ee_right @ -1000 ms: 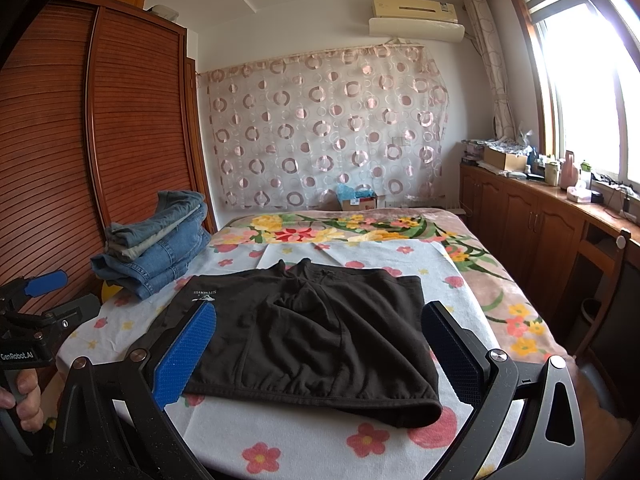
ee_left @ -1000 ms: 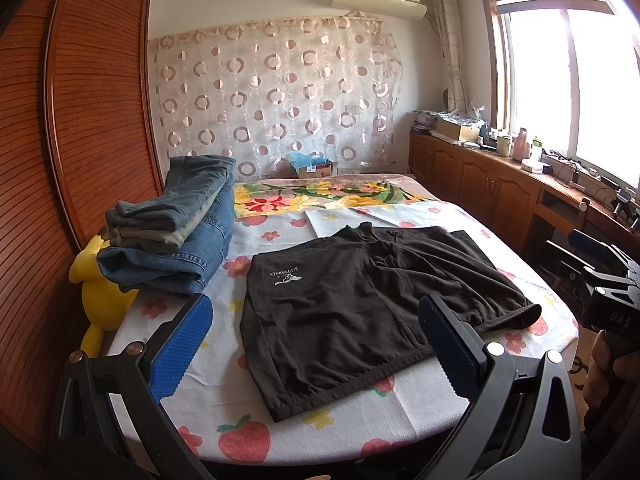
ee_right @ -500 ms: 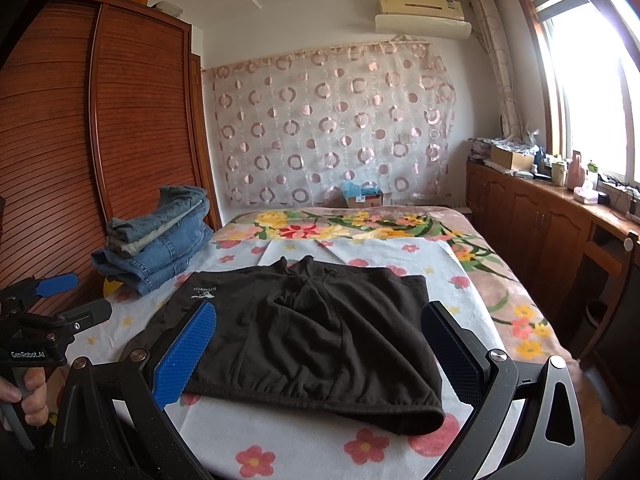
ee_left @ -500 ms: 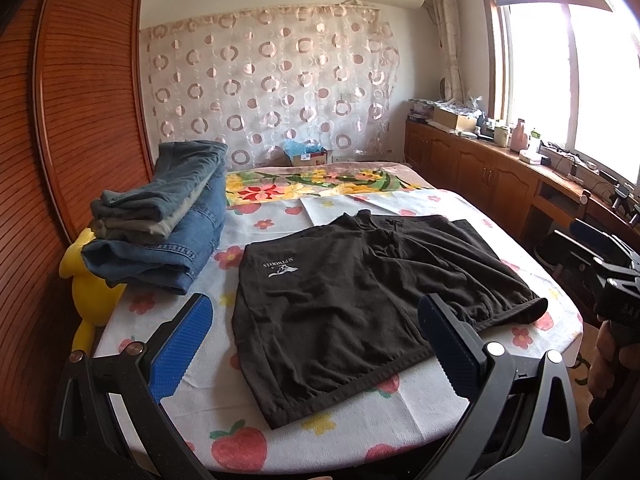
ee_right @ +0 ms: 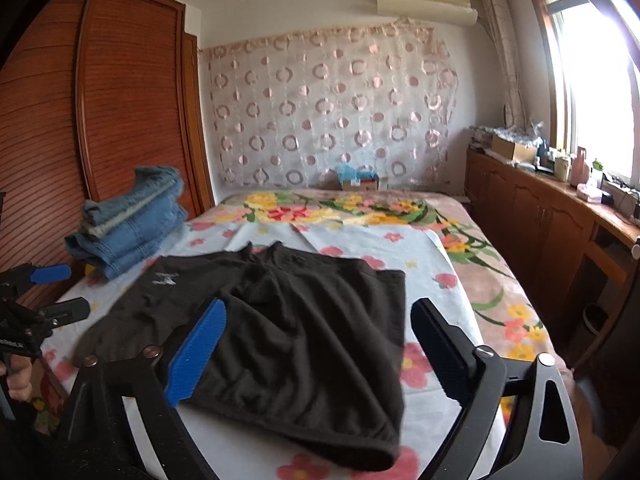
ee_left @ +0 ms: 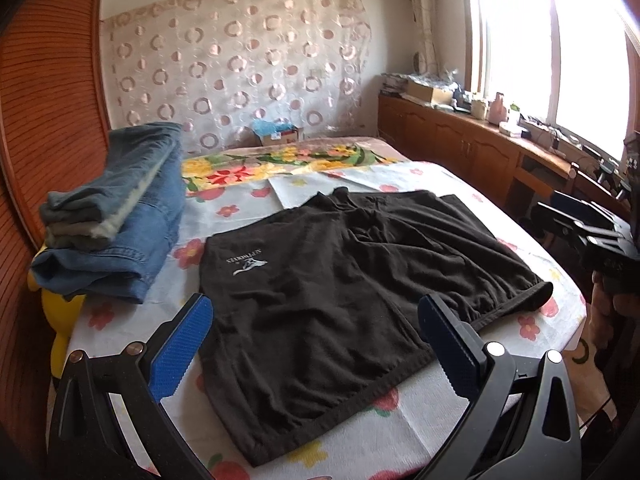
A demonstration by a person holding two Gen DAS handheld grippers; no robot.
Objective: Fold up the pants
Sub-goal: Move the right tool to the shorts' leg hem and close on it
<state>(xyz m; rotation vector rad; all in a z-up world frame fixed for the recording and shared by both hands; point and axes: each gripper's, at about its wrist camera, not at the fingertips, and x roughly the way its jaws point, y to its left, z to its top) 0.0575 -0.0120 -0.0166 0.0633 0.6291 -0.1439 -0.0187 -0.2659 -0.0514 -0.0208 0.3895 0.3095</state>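
Pants [ee_left: 360, 300]: black, flat on the bed [ee_left: 400, 436].
Left view only: yellow toy [ee_left: 64, 316] under the jeans [ee_left: 116, 216].
Left gripper [ee_left: 316, 344]: wide, empty.
Right gripper [ee_right: 316, 344]: wide, just narrowing, empty, above the pants.

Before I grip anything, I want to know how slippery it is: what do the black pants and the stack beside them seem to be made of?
The black pants look like soft matte knit, perhaps fleece or jersey: no sheen, loose wrinkles, gathered hem; the exact fibre is unclear. The folded stack looks like denim: faded blue weave, stitched seams, stiff thick folds.
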